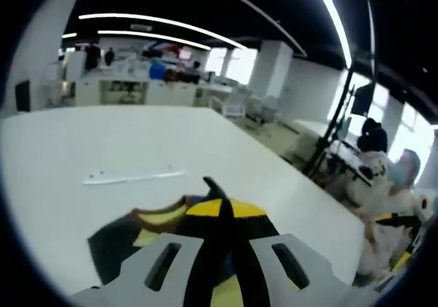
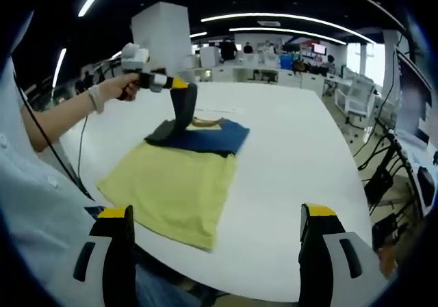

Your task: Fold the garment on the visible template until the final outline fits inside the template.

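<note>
room: open-plan office | ceiling: dark, long light strips (image 1: 157, 21) | table (image 2: 294, 156): wide, white | far: white desks (image 1: 130, 88), white pillar (image 2: 161, 30) | right: bright windows (image 1: 404, 126), office chairs (image 2: 356, 95)

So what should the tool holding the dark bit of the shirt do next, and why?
Probably carry it across and lay it down. The left tool is shut on the navy sleeve, lifted above the yellow and navy garment on the white table; the right tool is open, away from the cloth.
</note>
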Tool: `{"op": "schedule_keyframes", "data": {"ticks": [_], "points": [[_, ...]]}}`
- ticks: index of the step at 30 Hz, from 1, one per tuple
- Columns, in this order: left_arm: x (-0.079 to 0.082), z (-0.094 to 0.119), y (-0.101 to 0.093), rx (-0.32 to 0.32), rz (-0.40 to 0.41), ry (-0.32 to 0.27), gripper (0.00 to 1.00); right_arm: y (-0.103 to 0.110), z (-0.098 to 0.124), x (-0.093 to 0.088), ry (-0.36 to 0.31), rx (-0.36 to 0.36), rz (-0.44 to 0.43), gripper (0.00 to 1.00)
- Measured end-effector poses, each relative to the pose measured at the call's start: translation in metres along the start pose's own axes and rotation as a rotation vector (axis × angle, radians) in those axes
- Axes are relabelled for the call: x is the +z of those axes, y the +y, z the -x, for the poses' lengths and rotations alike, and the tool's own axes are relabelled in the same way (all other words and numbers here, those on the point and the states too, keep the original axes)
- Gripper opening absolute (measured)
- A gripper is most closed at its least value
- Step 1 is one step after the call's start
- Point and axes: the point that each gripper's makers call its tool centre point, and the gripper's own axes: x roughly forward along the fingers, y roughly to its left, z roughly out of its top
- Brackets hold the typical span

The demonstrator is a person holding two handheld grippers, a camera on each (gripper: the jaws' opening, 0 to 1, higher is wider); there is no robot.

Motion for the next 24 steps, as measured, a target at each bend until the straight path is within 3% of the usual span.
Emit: {"op": "schedule_keyframes", "data": {"ticks": [8,15,24], "points": [[-0.022,-0.018,-0.001,-0.025,0.008,0.068,0.00,-0.004,-0.004,-0.005,-0.001,-0.017,-0.035,1.00],[-0.038,-0.037,-0.001,-0.047,0.078,0.099,0.00,-0.008,-0.008,-0.003,0.003,-0.038,-0.039,1.00],[-0.060,-0.052,-0.013,-0.088,0.109,0.162,0.00,-0.008,-0.014,0.002,-0.005,-0.057,-0.055,1.00]]}}
